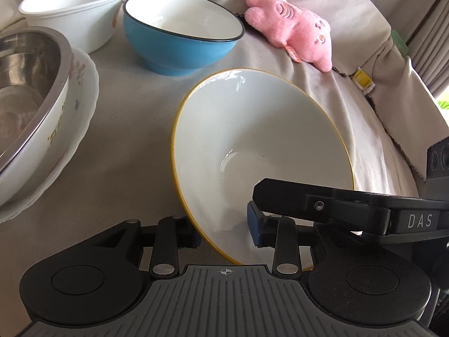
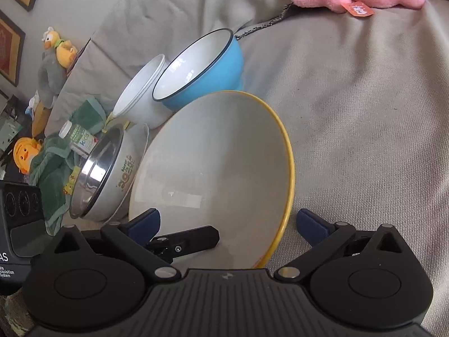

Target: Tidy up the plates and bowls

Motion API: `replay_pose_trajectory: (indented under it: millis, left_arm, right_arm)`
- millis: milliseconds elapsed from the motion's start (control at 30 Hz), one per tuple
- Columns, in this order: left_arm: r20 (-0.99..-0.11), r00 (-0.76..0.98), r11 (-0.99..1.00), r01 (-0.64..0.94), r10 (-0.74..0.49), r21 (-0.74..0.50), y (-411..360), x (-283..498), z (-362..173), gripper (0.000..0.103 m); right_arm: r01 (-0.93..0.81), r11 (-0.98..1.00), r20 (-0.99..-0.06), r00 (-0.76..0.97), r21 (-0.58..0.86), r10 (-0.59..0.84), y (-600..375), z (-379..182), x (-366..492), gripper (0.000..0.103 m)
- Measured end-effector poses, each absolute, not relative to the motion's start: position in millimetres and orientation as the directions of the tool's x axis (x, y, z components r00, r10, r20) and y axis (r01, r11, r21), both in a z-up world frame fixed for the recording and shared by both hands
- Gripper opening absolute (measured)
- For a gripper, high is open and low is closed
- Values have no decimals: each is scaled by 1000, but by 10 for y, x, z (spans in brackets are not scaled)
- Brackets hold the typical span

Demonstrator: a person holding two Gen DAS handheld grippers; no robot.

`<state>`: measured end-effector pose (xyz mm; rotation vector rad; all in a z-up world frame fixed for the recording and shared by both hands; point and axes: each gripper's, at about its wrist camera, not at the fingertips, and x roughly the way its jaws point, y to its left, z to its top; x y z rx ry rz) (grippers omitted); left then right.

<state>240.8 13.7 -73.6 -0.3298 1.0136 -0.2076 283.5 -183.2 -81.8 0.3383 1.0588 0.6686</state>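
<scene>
The yellow-rimmed white bowl (image 1: 261, 151) is tilted on edge on the beige cloth (image 1: 134, 129), its opening facing up and toward the cameras. The left gripper (image 1: 224, 231) is clamped on its near rim, one finger inside, one outside. The right gripper (image 2: 227, 221) has its blue pads (image 2: 311, 224) spread wide either side of the bowl, one finger reaching in from the right. Beyond stand a blue bowl (image 1: 179, 33), a white bowl (image 1: 75, 8) and a steel-lined bowl (image 1: 31, 90) on a floral plate (image 1: 84, 84).

"DAS" is printed on the right hand-held gripper (image 1: 254, 226). The bottle (image 2: 80, 139) label reads "kids". The steel-lined bowl (image 2: 112, 174) bears "2025".
</scene>
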Motion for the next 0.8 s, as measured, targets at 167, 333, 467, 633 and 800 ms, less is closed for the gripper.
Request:
replay_pose_trajectory:
  millis: [167,333,467,633,800]
  left_arm:
    - [-795,508,924,7,-333,-382,167,2425,-727,35]
    - [-791,517,923,-5,-327,-385,291,2377,-589,24]
    - [-796,537,944,2,-280,-330,370,2352,-396,20]
    - [-734,637,948,-12,-237,-317,509,2295,-100,20]
    - [-666,730,921,-135,-156,-365,747,2530,112,20]
  right_arm:
    - [-314,810,-682,436,496,587,-1884,-687,2709,92]
    - [-370,919,-684,635,139,359,-1802,-312,2543,92]
    - [-398,913,-780,544,84,309,-1797,-204,2817,92]
    - [-409,907,-871,404,100,279,-1681,-66,3030,92]
    - [-526,847,-889,349,76,296,-1408,162,3203,89]
